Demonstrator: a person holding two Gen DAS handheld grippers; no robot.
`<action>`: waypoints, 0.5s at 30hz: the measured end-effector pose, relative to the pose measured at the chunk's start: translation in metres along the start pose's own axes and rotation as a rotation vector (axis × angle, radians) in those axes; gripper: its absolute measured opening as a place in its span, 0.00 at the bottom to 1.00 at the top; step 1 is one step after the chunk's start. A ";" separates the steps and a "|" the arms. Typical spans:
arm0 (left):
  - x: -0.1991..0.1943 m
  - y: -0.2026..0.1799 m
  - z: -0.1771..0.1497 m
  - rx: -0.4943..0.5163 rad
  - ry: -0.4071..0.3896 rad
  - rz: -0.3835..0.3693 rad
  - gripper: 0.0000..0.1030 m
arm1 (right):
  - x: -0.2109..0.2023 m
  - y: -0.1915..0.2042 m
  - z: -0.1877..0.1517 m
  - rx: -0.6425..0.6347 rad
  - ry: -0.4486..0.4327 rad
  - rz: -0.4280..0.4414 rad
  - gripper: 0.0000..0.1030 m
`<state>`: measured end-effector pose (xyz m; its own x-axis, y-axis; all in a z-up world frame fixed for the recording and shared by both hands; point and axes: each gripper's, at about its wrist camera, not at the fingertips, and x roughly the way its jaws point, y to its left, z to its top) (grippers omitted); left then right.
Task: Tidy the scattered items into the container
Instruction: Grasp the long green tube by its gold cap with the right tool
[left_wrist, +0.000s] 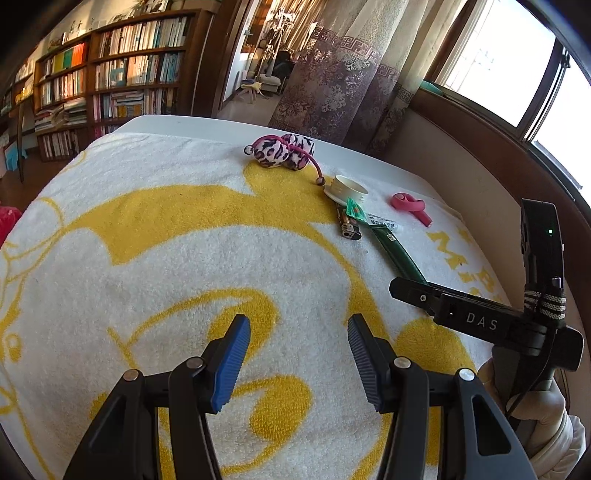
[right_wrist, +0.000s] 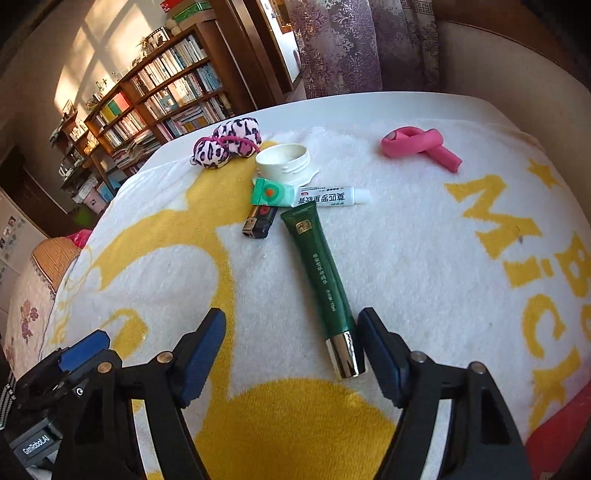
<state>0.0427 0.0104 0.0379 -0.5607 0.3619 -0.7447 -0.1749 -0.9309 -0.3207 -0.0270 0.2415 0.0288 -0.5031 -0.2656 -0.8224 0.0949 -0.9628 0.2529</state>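
- Left tongs (left_wrist: 299, 363): one pair, blue-padded, jaws spread apart and holding nothing, low in the frame above the towel (left_wrist: 147, 258).
- Right tongs (right_wrist: 291, 356): one pair, likewise parted and empty; the silver cap of the green tube (right_wrist: 321, 273) lies just inside the right-hand finger, lower centre of the frame.
- Tubes, two: the green one, and a white tube (right_wrist: 328, 195) crossing its far end, frame centre.
- Lighter (right_wrist: 260, 221), one: just left of the green tube's far end.
- White container (right_wrist: 284, 160), one: round and open, upper centre, just beyond the white tube.
- Leopard-print plush pieces (right_wrist: 227, 142), two, joined by a pink cord, upper left of the container.
- Pink foam roller (right_wrist: 421, 146), one, knotted, upper right, well apart from the rest.
- Towel: one, white and yellow, covering the tabletop (right_wrist: 369, 103).
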 end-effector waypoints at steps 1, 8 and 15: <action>0.000 0.000 0.000 0.001 0.001 0.000 0.55 | 0.001 0.002 -0.001 -0.017 0.002 -0.032 0.59; 0.002 0.001 -0.001 -0.005 0.002 -0.001 0.55 | 0.000 0.004 -0.005 -0.067 -0.031 -0.198 0.20; 0.006 -0.001 -0.002 0.014 -0.002 -0.005 0.55 | -0.045 -0.003 -0.023 0.011 -0.136 -0.158 0.20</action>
<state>0.0411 0.0135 0.0332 -0.5615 0.3665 -0.7418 -0.1890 -0.9297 -0.3163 0.0149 0.2556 0.0535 -0.6224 -0.1019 -0.7760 -0.0028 -0.9912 0.1324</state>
